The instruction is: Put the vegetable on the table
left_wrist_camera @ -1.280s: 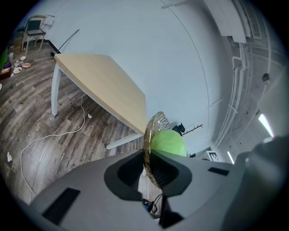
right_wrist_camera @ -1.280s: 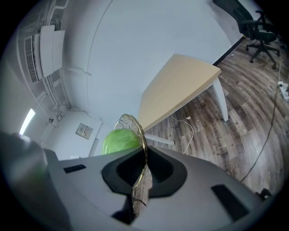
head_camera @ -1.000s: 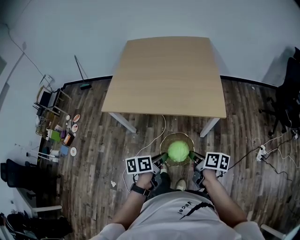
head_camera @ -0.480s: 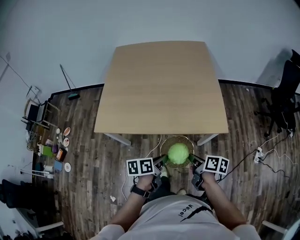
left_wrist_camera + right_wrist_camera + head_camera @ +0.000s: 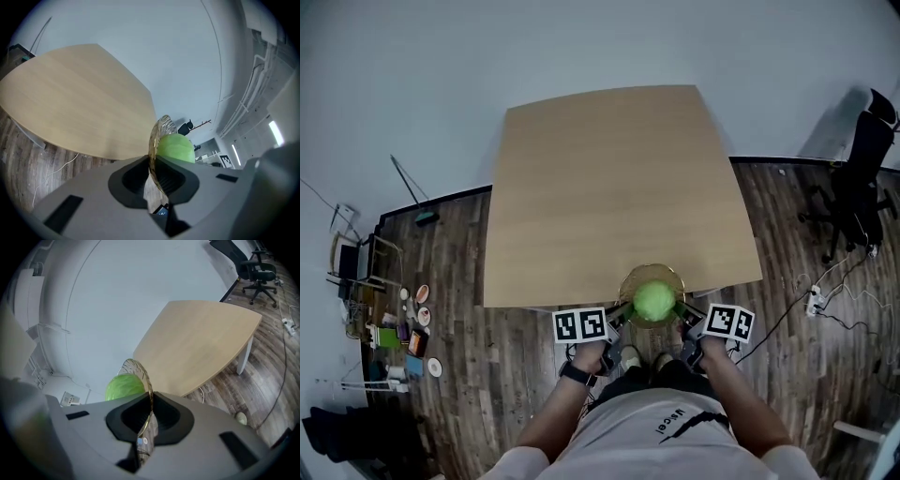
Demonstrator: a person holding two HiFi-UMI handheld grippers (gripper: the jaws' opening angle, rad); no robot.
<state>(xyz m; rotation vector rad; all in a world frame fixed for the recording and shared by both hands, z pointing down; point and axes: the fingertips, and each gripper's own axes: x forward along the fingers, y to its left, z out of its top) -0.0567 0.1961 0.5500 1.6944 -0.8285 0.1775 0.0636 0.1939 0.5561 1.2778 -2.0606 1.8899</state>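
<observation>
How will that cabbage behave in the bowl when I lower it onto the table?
The cabbage is round and seems to sit loose in the glass bowl, so it will probably roll if the bowl tilts. The left gripper and right gripper each pinch only the thin rim, so the glass could slip. Being glass, it is likely fragile: land it gently.

My right gripper [image 5: 150, 404] pinches the rim of a clear, gold-edged bowl [image 5: 137, 368] between its dark pads. Inside the bowl sits a round green vegetable [image 5: 122, 386], seemingly a cabbage. Beyond, a light wooden table [image 5: 201, 341] stands on plank flooring [image 5: 262, 380], with a black office chair [image 5: 255, 268] by the white wall [image 5: 117, 296].
</observation>
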